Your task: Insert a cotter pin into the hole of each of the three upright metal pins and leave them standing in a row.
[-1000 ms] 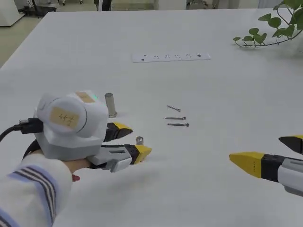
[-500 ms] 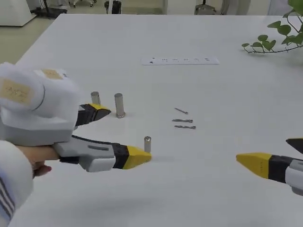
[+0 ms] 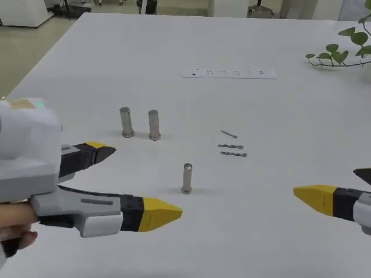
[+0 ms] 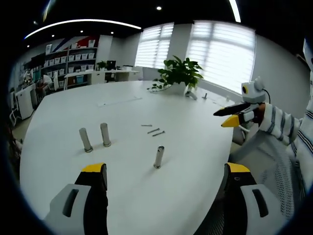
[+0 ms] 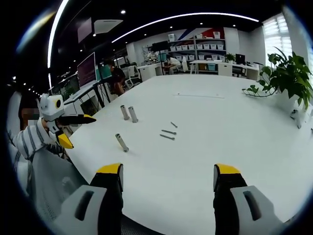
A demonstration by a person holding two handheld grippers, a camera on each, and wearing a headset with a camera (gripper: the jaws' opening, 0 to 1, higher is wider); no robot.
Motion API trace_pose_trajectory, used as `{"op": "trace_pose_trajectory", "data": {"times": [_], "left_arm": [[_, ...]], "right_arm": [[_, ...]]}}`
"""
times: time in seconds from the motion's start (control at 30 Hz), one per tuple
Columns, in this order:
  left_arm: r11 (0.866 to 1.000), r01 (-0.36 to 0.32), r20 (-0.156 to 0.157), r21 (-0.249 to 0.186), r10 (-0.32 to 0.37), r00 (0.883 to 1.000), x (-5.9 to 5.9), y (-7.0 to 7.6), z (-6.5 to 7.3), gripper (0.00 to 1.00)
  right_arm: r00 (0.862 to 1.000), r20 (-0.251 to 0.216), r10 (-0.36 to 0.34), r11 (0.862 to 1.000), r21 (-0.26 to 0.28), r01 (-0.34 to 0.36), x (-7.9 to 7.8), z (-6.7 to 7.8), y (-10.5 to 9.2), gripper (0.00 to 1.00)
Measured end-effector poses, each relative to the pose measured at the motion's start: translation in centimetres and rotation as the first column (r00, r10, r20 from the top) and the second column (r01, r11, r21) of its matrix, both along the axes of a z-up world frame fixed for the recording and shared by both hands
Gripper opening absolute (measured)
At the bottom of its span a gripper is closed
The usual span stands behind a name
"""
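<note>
**Left hand-held gripper** [image 3: 145, 181]: held by a hand [image 3: 11, 229] low over the near-left part of the tabletop [image 3: 261, 231]. Its jaws are spread wide and hold nothing. The yellow tips point right.

**Right hand-held gripper** [image 3: 324, 182]: at the near-right, tips pointing left. Its jaws are also wide apart and empty. The two hand-held grippers are well apart, with bare tabletop between them.

**Pins:**
- The near pin [image 3: 186, 178] stands upright alone, just beyond the left hand-held gripper's lower tip and clear of it.
- The left rear pin [image 3: 126, 122] and the right rear pin [image 3: 153, 124] stand upright side by side farther back, close together but not touching.
- The three make a triangle, not a row.
- The holes are too small to make out.

**Cotter pins** [image 3: 230, 146]: all three lie loose and flat on the tabletop to the right of the pins. They are close together and roughly parallel, and well apart from both hand-held grippers.

**Edges and room:**
- In the head view the tabletop's left edge runs diagonally up the left side, with floor beyond it.
- In the left gripper view the near edge curves past the right jaw, with a chair [image 4: 276, 181] beyond it.
- A power strip [image 3: 228, 73] lies flat well behind the pins.
- A plant [image 3: 342, 49] trails over the far-right corner.
- Broad bare surface surrounds the pins and cotter pins on every side.
</note>
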State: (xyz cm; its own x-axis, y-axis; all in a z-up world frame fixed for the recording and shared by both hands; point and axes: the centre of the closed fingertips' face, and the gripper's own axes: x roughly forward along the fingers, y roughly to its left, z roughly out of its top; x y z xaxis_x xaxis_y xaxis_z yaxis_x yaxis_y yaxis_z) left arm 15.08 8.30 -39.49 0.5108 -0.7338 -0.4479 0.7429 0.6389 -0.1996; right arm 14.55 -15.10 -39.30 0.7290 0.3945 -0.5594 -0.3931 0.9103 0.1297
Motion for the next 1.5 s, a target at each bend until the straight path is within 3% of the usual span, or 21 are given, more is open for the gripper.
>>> {"op": "trace_pose_trajectory", "data": {"times": [0.4, 0.5, 0.8, 1.07, 1.17, 1.3, 1.43, 1.5], "left_arm": [[0.999, -0.053, -0.003, -0.013, 0.053, 0.999, -0.3, 1.1, 0.5, 0.99], [0.998, -0.054, -0.02, -0.011, 0.054, 0.998, -0.6, 1.1, 0.2, 0.99], [0.998, -0.06, -0.03, -0.012, 0.06, 0.998, -0.9, 0.9, 0.0, 0.99], [0.998, -0.07, -0.032, -0.006, 0.07, 0.997, -0.7, 1.1, 0.3, 0.99], [0.998, -0.069, -0.037, 0.001, 0.069, 0.997, -0.7, 1.1, 0.1, 0.99], [0.998, -0.067, -0.039, 0.01, 0.067, 0.997, -0.7, 1.0, 0.0, 0.99], [0.998, -0.059, -0.045, 0.02, 0.06, 0.997, -0.7, 0.8, -0.1, 0.99], [0.998, -0.055, -0.045, 0.022, 0.056, 0.997, -0.7, 0.7, -0.1, 0.99]], "right_arm": [[0.998, -0.019, 0.068, 0.996, -0.056, -0.069, 1.9, 0.6, 0.4, 0.7], [0.995, -0.024, 0.094, 0.993, -0.076, -0.096, 2.6, 0.8, 0.6, 0.69], [0.98, -0.051, 0.19, 0.974, -0.117, -0.195, 5.1, 1.4, 1.9, 0.64], [0.952, -0.084, 0.295, 0.934, -0.187, -0.305, 7.4, 1.3, 2.9, 0.57], [0.94, -0.11, 0.322, 0.917, -0.209, -0.339, 9.0, 1.1, 3.0, 0.54], [0.924, -0.127, 0.361, 0.894, -0.234, -0.381, 9.6, 1.0, 3.7, 0.51], [0.906, -0.159, 0.393, 0.869, -0.259, -0.422, 10.6, 0.5, 4.5, 0.49], [0.887, -0.153, 0.437, 0.843, -0.274, -0.463, 11.2, 0.4, 5.1, 0.43]]}}
